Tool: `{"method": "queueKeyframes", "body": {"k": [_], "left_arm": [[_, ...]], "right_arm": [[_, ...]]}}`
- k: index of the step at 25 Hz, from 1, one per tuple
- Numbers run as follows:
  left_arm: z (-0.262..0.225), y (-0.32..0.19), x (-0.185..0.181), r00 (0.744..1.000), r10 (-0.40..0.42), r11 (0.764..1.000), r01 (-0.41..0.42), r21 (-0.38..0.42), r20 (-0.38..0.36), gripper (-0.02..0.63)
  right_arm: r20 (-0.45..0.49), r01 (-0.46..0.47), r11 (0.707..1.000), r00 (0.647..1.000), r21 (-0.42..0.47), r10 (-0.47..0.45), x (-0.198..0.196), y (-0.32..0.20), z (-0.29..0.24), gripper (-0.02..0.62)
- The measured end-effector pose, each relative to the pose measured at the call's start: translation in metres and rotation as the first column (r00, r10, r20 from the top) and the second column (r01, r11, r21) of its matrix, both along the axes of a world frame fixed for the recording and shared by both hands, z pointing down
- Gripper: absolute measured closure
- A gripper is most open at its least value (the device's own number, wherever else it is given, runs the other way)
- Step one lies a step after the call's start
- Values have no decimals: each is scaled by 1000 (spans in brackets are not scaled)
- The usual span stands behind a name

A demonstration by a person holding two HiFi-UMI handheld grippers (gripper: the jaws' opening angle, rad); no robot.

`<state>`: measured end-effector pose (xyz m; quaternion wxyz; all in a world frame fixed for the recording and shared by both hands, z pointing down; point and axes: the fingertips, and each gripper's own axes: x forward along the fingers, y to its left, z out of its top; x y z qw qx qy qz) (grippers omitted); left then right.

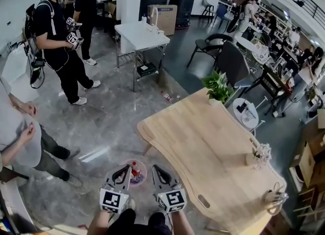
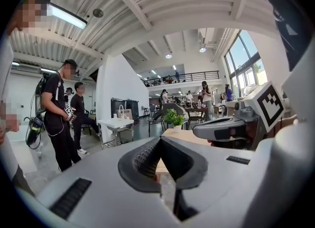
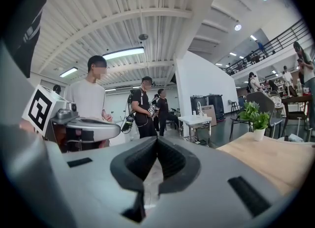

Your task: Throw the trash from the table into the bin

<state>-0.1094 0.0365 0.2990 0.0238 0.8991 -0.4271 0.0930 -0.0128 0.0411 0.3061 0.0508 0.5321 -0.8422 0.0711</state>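
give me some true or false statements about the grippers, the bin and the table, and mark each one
1. The left gripper and the right gripper are both shut and empty. True.
2. The bin stands on the wooden table. False: it stands on the floor beside the table, just beyond the grippers.
3. A potted plant stands at the table's far end. True.
4. The bin has nothing in it. False: it holds several items, one of them red.
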Motion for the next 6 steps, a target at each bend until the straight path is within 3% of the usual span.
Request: {"method": "queueKeyframes", "body": {"k": [6], "left_arm": [[-3,-1,-8,1000,5,1000,-5,-16,-5,600]], "right_arm": [[-2,-5,1000,1000,-5,4,-7,-2,-4,589]]}}
